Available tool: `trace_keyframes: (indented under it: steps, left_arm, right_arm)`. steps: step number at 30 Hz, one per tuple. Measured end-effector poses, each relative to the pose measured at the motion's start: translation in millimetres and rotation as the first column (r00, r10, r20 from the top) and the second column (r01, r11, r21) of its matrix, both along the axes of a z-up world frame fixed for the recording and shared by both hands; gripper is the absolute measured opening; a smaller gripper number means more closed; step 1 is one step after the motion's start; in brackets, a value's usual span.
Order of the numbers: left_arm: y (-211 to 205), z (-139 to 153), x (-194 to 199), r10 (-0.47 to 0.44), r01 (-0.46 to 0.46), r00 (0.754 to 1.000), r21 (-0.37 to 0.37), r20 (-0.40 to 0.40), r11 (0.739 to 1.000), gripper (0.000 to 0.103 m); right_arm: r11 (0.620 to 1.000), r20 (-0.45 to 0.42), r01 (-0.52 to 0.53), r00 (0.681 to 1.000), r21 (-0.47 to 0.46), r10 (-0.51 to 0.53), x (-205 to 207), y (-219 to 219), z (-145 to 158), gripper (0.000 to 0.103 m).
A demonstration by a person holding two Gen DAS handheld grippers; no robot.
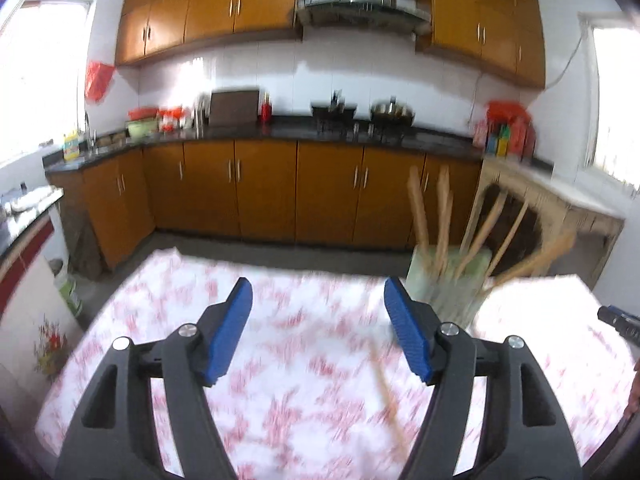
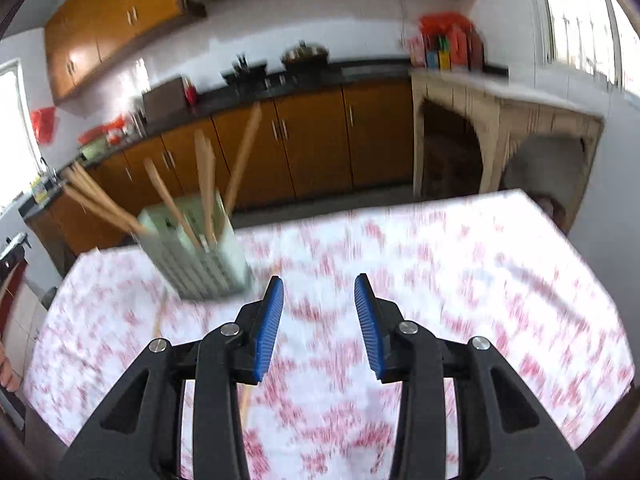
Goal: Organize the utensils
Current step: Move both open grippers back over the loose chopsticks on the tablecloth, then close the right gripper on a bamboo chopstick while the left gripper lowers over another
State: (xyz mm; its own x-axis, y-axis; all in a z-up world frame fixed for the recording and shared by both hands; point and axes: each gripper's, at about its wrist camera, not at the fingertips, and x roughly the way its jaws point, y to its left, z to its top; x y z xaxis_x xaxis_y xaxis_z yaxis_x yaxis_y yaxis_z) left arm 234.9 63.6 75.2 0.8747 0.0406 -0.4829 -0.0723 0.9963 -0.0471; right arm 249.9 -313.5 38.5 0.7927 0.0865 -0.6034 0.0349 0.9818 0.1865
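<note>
Both frames are smearing with motion blur, so fine detail is unreadable. Left gripper (image 1: 318, 330) is standing wide open with nothing between its blue pads (image 1: 226, 332), hanging over the counter (image 1: 168, 308) with the pink-flowered cloth. Right gripper (image 2: 319, 326) is also standing open, narrower gap, nothing between its pads (image 2: 269, 330). The pale green holder (image 1: 448, 280) is sitting on the counter, just past the left gripper's right finger in the left view and up-left of the right gripper (image 2: 196, 256) in the right view. Several wooden utensils (image 1: 418, 208) are standing in it, handles fanning outward. One more wooden stick (image 1: 384, 384) is lying loose on the cloth near the left gripper's right finger; in the right view it is showing as a blurred streak (image 2: 159, 316) just beside the holder's base. What kind of utensil it is, I cannot tell.
</note>
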Motion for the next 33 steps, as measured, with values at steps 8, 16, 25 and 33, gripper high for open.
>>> trace_keyframes:
  steps: [8, 16, 25, 33]
  left_arm:
    - [-16.9, -92.9, 18.8, -0.037, 0.025, 0.979, -0.065, -0.199, 0.998, 0.067]
    - [-56.9, -140.1, 21.6, -0.099, 0.078, 0.946, -0.079, -0.310, 0.994, 0.067]
    - [-76.4, -153.3, 18.7, -0.134, 0.120, 0.931, -0.062, -0.340, 0.991, 0.057]
    - [-89.8, -166.6, 27.1, -0.121, 0.142, 0.917, 0.027, -0.381, 0.989, 0.010]
  right_arm:
    - [0.993, -0.132, -0.113, 0.984, 0.045, 0.118, 18.7, 63.1, -80.8, 0.038]
    - [0.983, -0.209, -0.180, 0.963, -0.035, 0.169, 23.7, 106.6, -127.6, 0.030]
    - [0.999, -0.196, 0.020, 0.980, -0.046, -0.028, 23.5, 53.6, -133.4, 0.008]
    - [0.998, -0.192, 0.020, 0.981, -0.065, -0.032, 19.5, 42.7, -132.5, 0.008]
